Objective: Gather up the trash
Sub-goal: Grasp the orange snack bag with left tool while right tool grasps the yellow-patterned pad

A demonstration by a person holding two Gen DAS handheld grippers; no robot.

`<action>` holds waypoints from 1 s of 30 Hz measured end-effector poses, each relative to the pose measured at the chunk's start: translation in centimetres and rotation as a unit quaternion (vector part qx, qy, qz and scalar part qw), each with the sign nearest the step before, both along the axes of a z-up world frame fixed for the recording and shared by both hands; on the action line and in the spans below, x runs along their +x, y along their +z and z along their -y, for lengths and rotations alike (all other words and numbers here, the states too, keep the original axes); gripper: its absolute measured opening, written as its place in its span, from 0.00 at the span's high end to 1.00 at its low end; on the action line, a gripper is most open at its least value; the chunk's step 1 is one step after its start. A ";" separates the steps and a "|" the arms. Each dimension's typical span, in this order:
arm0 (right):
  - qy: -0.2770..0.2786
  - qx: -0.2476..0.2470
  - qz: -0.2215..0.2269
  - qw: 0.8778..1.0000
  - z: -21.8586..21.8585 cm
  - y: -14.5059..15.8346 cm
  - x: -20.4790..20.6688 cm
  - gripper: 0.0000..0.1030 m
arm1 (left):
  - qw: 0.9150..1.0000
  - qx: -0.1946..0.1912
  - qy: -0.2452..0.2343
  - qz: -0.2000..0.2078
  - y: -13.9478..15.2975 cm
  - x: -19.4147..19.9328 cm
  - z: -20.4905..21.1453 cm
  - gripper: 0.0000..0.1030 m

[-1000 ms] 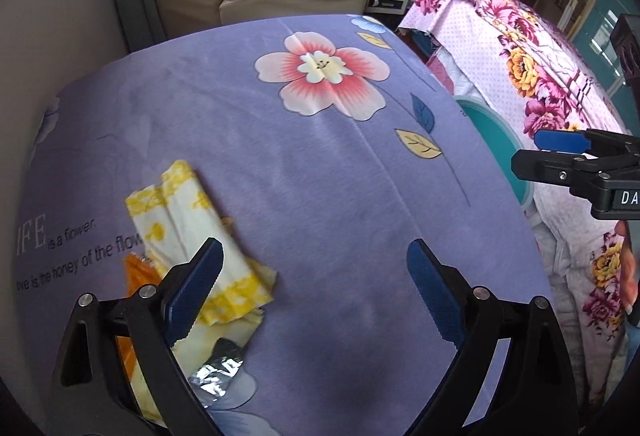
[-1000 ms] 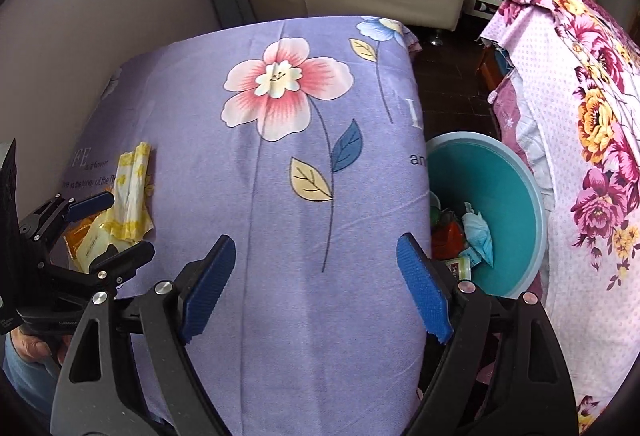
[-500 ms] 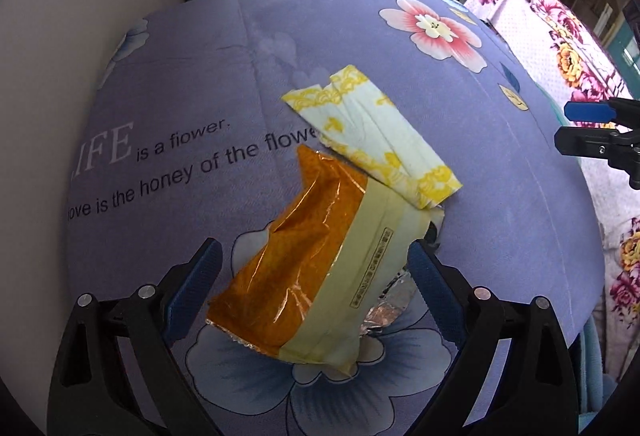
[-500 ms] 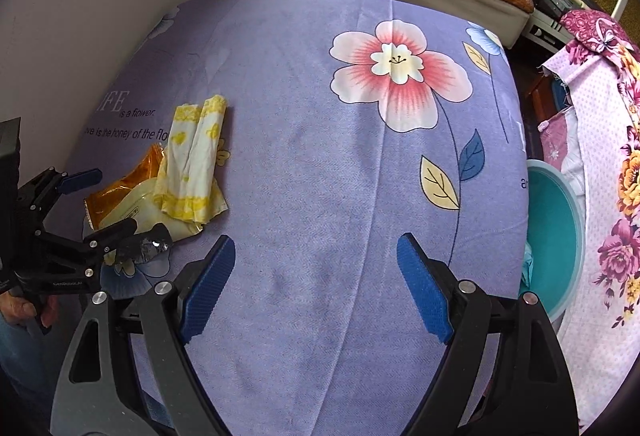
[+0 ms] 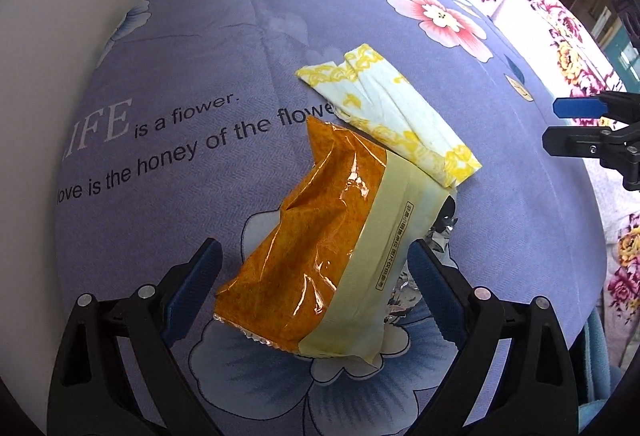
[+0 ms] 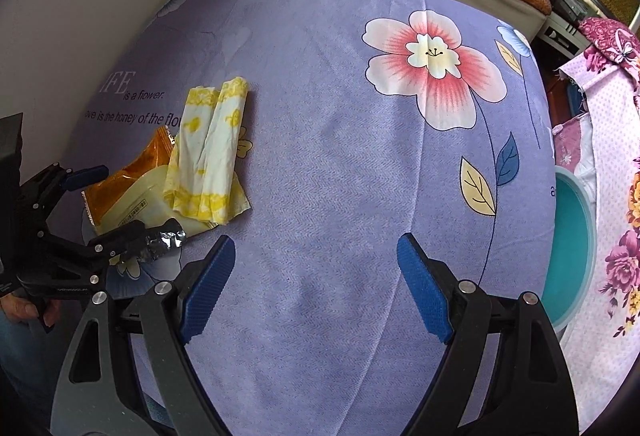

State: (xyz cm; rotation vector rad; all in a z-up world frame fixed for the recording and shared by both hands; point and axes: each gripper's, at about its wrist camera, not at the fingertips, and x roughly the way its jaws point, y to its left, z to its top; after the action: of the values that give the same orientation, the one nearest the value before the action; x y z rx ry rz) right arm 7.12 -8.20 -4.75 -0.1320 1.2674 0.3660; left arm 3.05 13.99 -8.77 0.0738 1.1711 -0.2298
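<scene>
The left gripper (image 5: 316,276) hangs low over the orange snack wrapper (image 5: 304,236), jaws spread to either side of it, not yet pinching. At one o'clock of the wrapper, overlapping its top edge, lies the yellow-printed tissue pack (image 5: 392,116). The right gripper (image 6: 316,284) hovers with fingers apart and empty over the bare purple cloth (image 6: 340,156). The teal bin (image 6: 576,248) sits at three o'clock. Both pieces remain uncollected. A second ago the left gripper was off to the wrappers' right; it has since moved over them.
</scene>
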 end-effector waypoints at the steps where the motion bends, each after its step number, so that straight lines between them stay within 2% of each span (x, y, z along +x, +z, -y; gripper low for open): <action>1: 0.000 0.000 -0.001 1.000 -0.1 -0.1 0.0 0.23 | 1.000 0.000 -0.001 -0.001 -0.1 0.0 0.0 0.09; 12: 0.005 0.000 -0.007 1.000 -1.2 -0.7 0.7 0.23 | 1.000 0.000 -0.009 -0.011 -1.1 0.3 0.0 0.08; 19: 0.005 0.004 -0.011 1.000 -1.7 -1.1 1.0 0.23 | 1.000 -0.002 -0.015 -0.006 -1.2 0.5 0.3 0.07; 23: 0.005 0.006 -0.012 1.000 -1.9 -1.3 1.0 0.23 | 1.000 -0.017 -0.015 0.001 -1.1 0.5 0.2 0.07; 27: 0.005 0.008 -0.014 1.000 -2.1 -1.5 1.2 0.23 | 1.000 -0.011 -0.019 0.006 -1.2 0.4 0.5 0.07; 30: 0.005 0.010 -0.014 1.000 -2.2 -1.5 1.3 0.23 | 1.000 -0.008 -0.017 0.014 -1.0 0.3 0.6 0.18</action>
State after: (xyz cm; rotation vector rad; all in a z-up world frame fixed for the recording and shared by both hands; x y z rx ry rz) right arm 8.40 -5.95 -6.26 -0.1168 1.2910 0.3896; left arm 3.32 13.43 -9.79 0.0832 1.1402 -0.2680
